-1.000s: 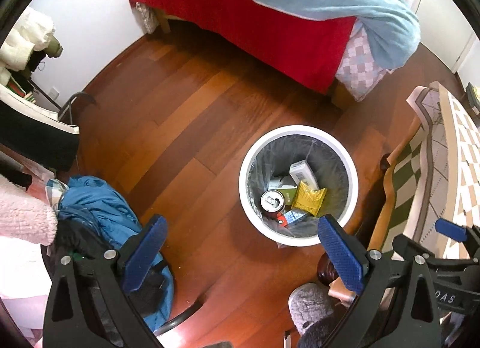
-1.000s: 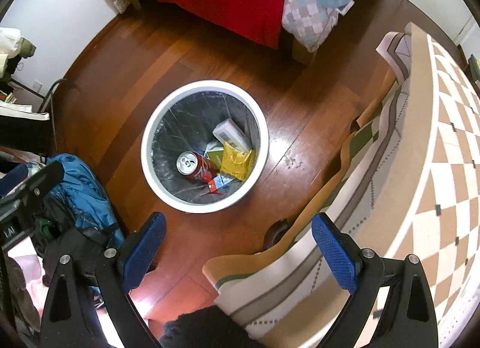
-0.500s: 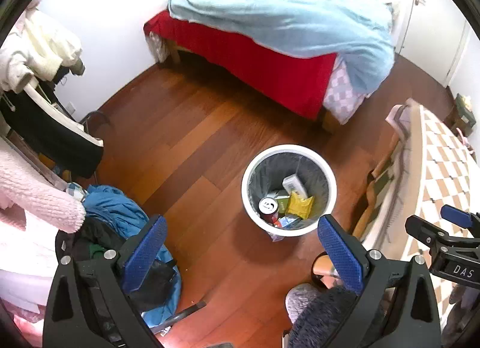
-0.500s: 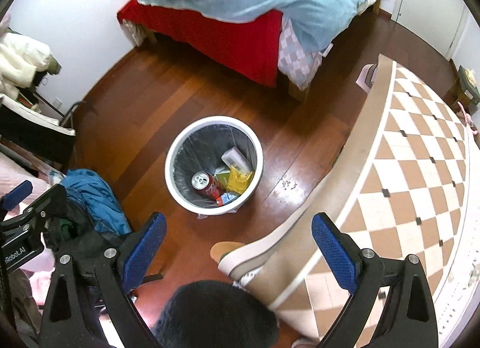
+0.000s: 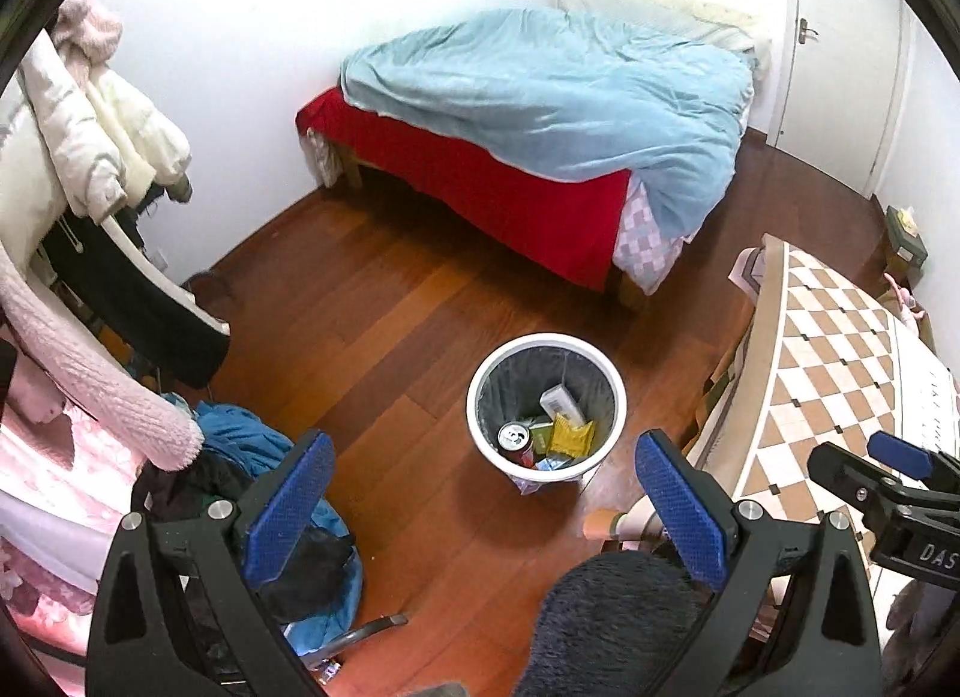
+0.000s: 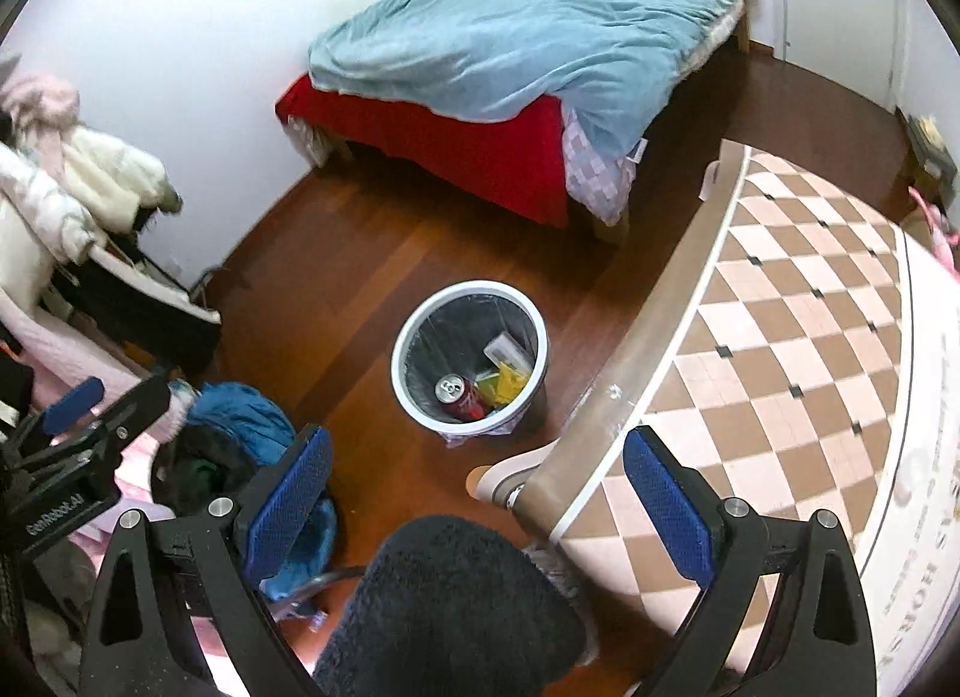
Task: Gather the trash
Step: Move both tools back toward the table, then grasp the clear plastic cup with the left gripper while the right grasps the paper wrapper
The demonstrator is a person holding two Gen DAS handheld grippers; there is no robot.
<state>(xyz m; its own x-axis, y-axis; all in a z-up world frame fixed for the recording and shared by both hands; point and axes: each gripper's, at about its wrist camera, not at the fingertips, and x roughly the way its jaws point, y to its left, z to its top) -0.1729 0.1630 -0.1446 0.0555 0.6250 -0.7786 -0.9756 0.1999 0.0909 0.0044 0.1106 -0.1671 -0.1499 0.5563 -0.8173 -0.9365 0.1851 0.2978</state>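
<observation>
Trash sits gathered in the white bin (image 5: 546, 409) on the wooden floor (image 5: 372, 325), near the middle of the room. Inside its dark liner lie a red soda can (image 5: 515, 440) at about seven o'clock, a yellow wrapper (image 5: 570, 437) at five o'clock, and a pale carton (image 5: 561, 400) toward the centre, with a few smaller scraps between them that are too small to name.

From above, the left gripper (image 5: 480, 505) hangs with its blue-padded jaws spread wide and nothing between them; the bin lies at twelve o'clock from it, well below. The right gripper (image 6: 477, 493) is likewise spread wide and holds nothing, with the bin (image 6: 470, 358) at twelve o'clock from it and the soda can (image 6: 457, 394) showing plainly inside.

A bed (image 5: 540, 114) with a light blue duvet over a red cover stands against the wall at twelve o'clock. A checkered tablecloth (image 6: 780, 349) covers the surface at three o'clock, just beside the bin. At nine o'clock coats and a pink fleece hang on a rack (image 5: 90, 168), and a blue jacket (image 5: 252, 439) lies heaped on a chair at eight o'clock.
</observation>
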